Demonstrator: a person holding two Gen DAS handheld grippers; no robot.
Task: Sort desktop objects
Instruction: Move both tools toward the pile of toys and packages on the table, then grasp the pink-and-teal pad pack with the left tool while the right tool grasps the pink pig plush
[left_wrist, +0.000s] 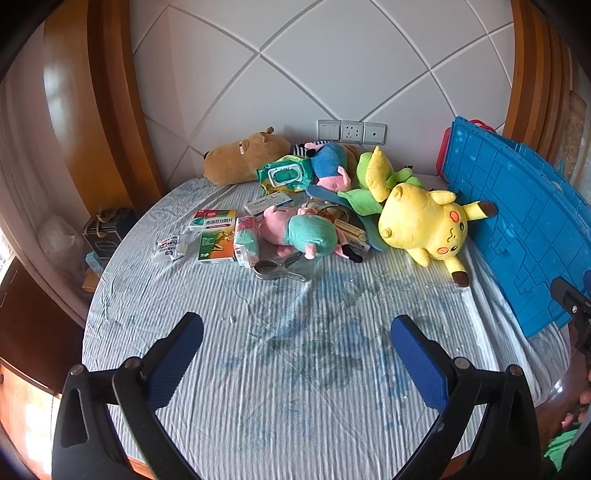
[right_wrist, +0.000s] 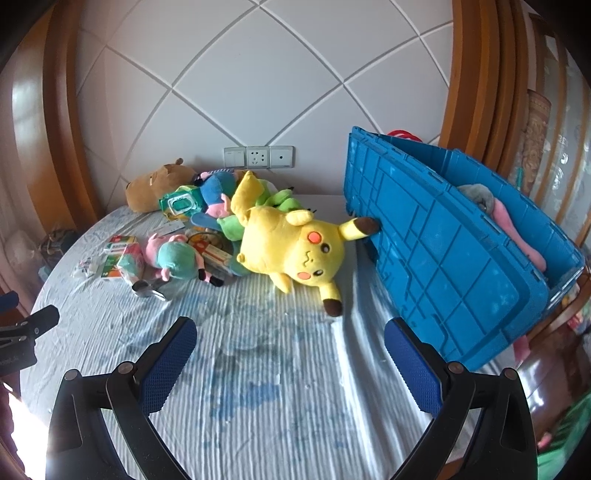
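Note:
A pile of objects lies at the back of the round table (left_wrist: 295, 369). A yellow plush (left_wrist: 424, 223) (right_wrist: 291, 247) rests beside the blue crate (left_wrist: 517, 221) (right_wrist: 443, 251). A pink pig plush in a teal dress (left_wrist: 299, 232) (right_wrist: 173, 256) lies by an orange-green medicine box (left_wrist: 218, 236), a wet-wipes pack (left_wrist: 284, 175), a brown plush (left_wrist: 243, 157) and a metal clip (left_wrist: 273, 271). My left gripper (left_wrist: 295, 328) stands open above the cloth. My right gripper (right_wrist: 290, 332) is open too, short of the yellow plush, holding nothing.
The blue crate holds a grey and pink plush (right_wrist: 495, 210). A green plush (left_wrist: 373, 181) and a blue-dressed pig plush (left_wrist: 328, 162) lie behind the pile. Small sachets (left_wrist: 170, 247) sit at the left. Wall sockets (left_wrist: 351, 132) are behind. The striped cloth stretches bare near both grippers.

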